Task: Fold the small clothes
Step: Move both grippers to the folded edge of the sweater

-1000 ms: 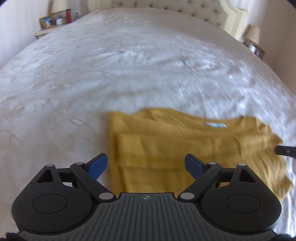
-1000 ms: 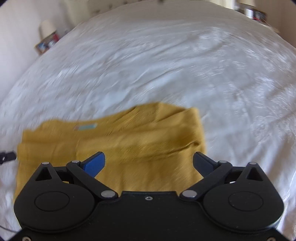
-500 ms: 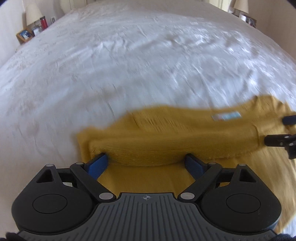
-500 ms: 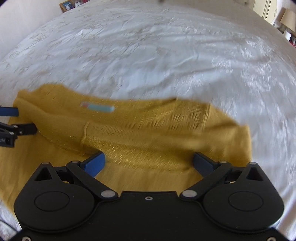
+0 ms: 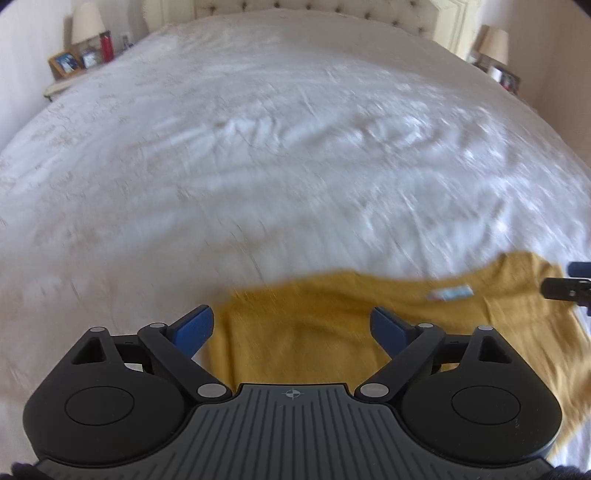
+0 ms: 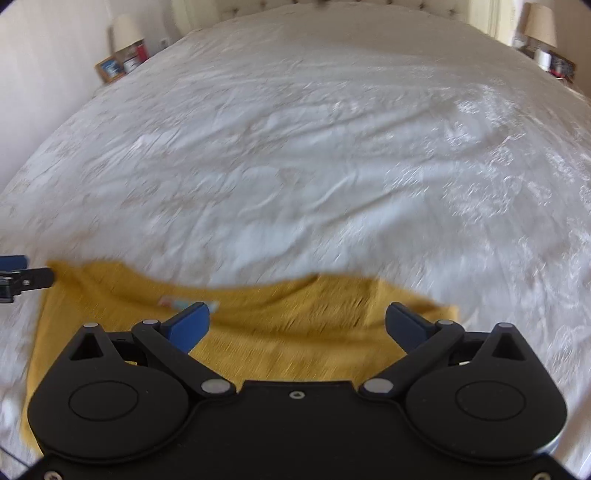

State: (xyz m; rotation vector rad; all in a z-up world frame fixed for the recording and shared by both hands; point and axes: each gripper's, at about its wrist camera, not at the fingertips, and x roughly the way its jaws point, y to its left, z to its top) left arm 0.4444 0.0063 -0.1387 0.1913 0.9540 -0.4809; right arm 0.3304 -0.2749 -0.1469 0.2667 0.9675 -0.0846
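Closest to me are the two tongs, both tipped down at the bed. The left gripper [image 5: 291,325] has its blue pads spread wide with nothing pinched between them, poised over the left part of the mustard-yellow top [image 5: 332,332]. The right gripper [image 6: 297,323] is just as wide apart and likewise empty-handed, over the right part of the same garment. That wide stance makes sense to me if the person means to take hold of a thick, doubled edge on each side at once, though no pad presses on cloth yet. The top lies spread across the near part of the white bedspread [image 5: 277,166], its far edge showing a small pale label [image 5: 450,293] at the neckline. Beyond it the bedspread runs out rumpled and bare. At the far end are the tufted headboard [image 5: 314,9] and a lamp [image 5: 86,22] on the bedside table.
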